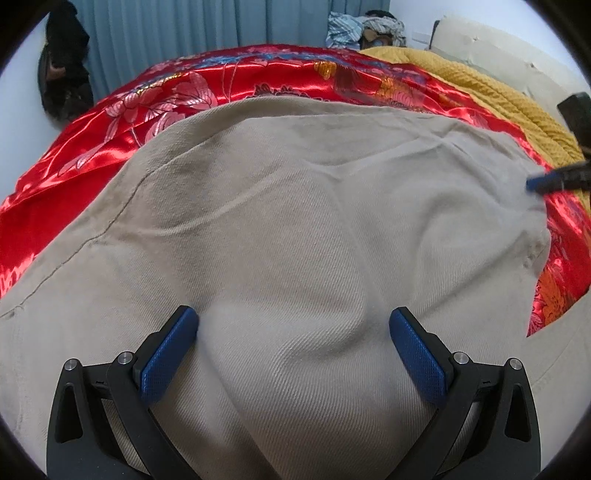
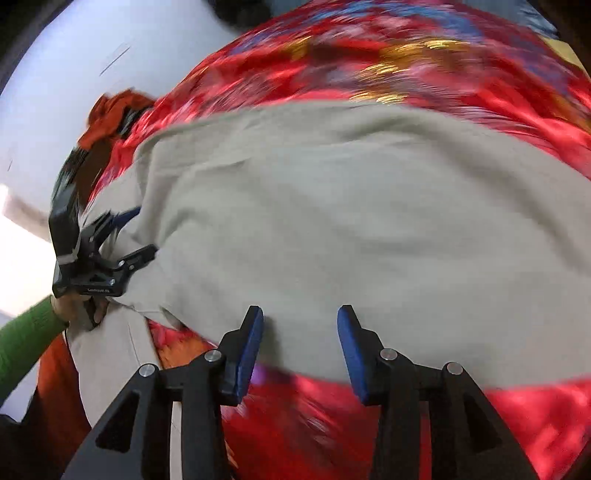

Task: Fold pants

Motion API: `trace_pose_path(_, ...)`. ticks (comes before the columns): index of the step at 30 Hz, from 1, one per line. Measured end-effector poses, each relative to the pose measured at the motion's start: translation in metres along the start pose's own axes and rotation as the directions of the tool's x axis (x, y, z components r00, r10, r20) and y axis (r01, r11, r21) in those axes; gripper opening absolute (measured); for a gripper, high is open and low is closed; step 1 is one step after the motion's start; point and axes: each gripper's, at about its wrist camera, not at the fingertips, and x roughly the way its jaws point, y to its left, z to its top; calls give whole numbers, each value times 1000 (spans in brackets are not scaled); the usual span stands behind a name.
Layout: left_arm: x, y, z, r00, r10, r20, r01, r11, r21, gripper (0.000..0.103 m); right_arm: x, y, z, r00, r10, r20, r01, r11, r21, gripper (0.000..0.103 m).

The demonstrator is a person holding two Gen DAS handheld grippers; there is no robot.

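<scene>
Beige pants (image 1: 295, 206) lie spread over a red floral satin bedspread (image 1: 110, 122). In the left wrist view my left gripper (image 1: 293, 321) is open, its blue pads wide apart over a soft bulge of the fabric. The right gripper's blue tip (image 1: 535, 182) shows at the pants' right edge. The right wrist view is blurred. There my right gripper (image 2: 300, 321) is open over the near edge of the pants (image 2: 351, 221), with cloth in the gap but not pinched. The left gripper (image 2: 142, 234) sits at the pants' left end, held by a hand with a green sleeve (image 2: 26, 336).
A yellow knit blanket (image 1: 480, 88) covers the bed's far right, beside a cream headboard (image 1: 487, 44). A pile of clothes (image 1: 365, 29) lies at the back by blue curtains (image 1: 184, 29). A dark bag (image 1: 66, 62) hangs at the left. An orange garment (image 2: 110, 114) lies off the bed's edge.
</scene>
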Motion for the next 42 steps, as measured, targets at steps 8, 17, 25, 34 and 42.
trace_pose_path(8, -1, -1, 0, 1000, 4, 1, -4, 1000, 0, 103, -60, -135, -18, 969, -223, 103, 181, 931, 318, 50)
trace_pose_path(17, 0, -1, 0, 1000, 1, 7, -1, 1000, -4, 103, -147, -287, -110, 890, -449, 81, 292, 697, 655, 28)
trace_pose_path(25, 0, -1, 0, 1000, -1, 9, 1, 1000, -6, 103, -221, -328, -155, 827, -499, 258, 100, 582, 807, 37)
trace_pose_path(34, 0, 0, 1, 1000, -5, 13, 5, 1000, -10, 103, -194, -326, -147, 873, -262, 411, -187, 598, 779, 43)
trace_pose_path(42, 1, 1, 1, 1000, -2, 14, 3, 1000, -11, 103, -120, -307, -94, 938, -222, 265, -89, 585, 806, 43)
